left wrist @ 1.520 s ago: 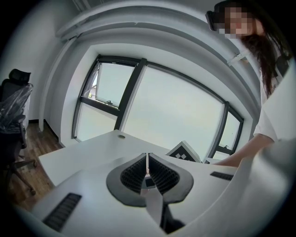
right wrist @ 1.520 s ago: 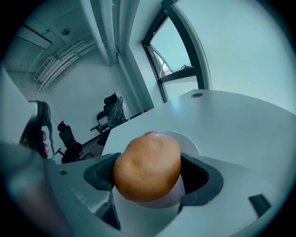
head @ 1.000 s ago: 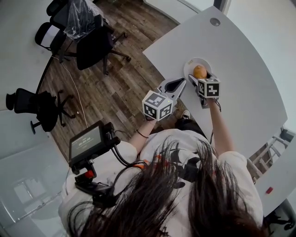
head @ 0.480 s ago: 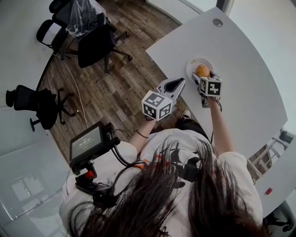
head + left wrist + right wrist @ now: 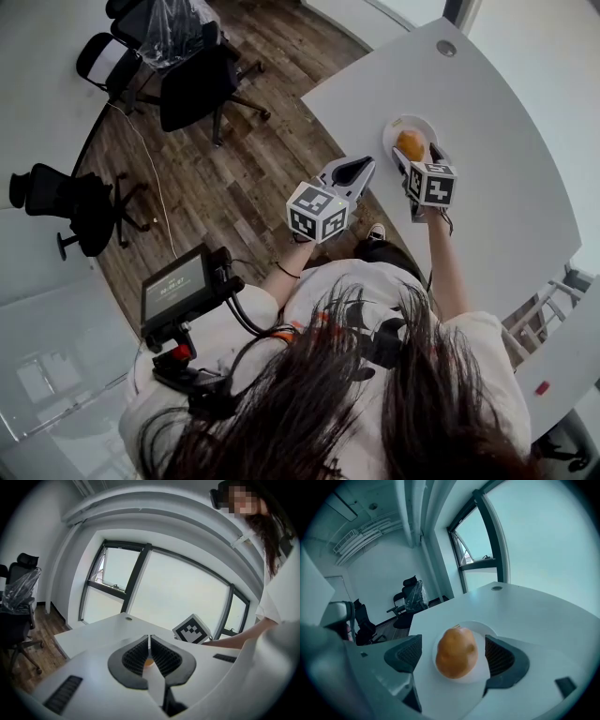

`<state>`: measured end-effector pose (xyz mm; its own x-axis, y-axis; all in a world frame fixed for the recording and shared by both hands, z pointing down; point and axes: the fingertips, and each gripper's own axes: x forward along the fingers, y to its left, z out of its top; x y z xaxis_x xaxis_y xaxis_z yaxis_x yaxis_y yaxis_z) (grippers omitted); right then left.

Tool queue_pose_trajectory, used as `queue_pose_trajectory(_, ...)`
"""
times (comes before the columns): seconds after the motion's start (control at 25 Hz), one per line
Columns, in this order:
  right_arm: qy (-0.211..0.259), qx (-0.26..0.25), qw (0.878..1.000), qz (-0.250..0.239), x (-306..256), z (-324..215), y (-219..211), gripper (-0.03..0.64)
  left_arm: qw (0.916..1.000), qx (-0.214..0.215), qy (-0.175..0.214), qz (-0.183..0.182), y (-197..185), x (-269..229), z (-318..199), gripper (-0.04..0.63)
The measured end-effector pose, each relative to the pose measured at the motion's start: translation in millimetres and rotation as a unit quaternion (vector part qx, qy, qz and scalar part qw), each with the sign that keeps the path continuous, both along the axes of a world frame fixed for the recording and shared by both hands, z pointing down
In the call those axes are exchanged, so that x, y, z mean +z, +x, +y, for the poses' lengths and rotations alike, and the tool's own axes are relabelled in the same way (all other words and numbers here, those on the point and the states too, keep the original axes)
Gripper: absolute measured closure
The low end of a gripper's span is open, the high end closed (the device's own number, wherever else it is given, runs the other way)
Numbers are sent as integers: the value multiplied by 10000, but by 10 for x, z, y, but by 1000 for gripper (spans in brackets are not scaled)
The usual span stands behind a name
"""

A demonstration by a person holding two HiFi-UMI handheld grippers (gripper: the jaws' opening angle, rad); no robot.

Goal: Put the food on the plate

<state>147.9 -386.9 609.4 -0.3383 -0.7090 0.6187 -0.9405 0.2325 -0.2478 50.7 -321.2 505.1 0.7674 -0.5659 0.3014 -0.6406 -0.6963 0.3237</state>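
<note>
An orange-brown pear-shaped fruit (image 5: 410, 143) lies on a small white plate (image 5: 399, 124) near the table's front edge. In the right gripper view the fruit (image 5: 456, 652) fills the plate (image 5: 483, 667), lying between the two spread pads. My right gripper (image 5: 416, 156) is open just behind the plate, its pads apart from the fruit on both sides. My left gripper (image 5: 366, 165) hangs left of the plate, off the table's edge, shut with nothing held. In the left gripper view its jaws (image 5: 149, 639) meet, with the right gripper's marker cube (image 5: 193, 629) beyond them.
The white curved table (image 5: 487, 112) has a round cable grommet (image 5: 447, 48) at its far end. Black office chairs (image 5: 202, 80) stand on the wooden floor to the left. A glass wall and windows run behind the table.
My right gripper has drawn back a little from the plate toward the person; the fruit stays on the plate. The left gripper has barely moved.
</note>
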Motion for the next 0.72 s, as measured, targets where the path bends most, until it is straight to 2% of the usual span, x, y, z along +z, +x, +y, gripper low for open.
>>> queue_pose_trajectory(0.24,592,48,9982,-103,-393,224,-125,210,10000,-9,63,50,-115,-74,131,589)
queue_pose_trajectory(0.52,686,68,9961,-554,-641,637,-476,213,9997,20,183,153,-295,-217,347,589)
queue_pose_trajectory(0.6,722,128,9954,-617,-688,759,-566,343,9996,46,214,166,-348,-245,440,589)
queue_pose_trajectory(0.68,696,152,9949,-712,-722,885,-674,344,9995,92,246,176,-408,-278,547,589)
queue_pose_trajectory(0.72,687,172,9946,-763,-745,947,-730,369,9994,110,262,181,-446,-296,602,589)
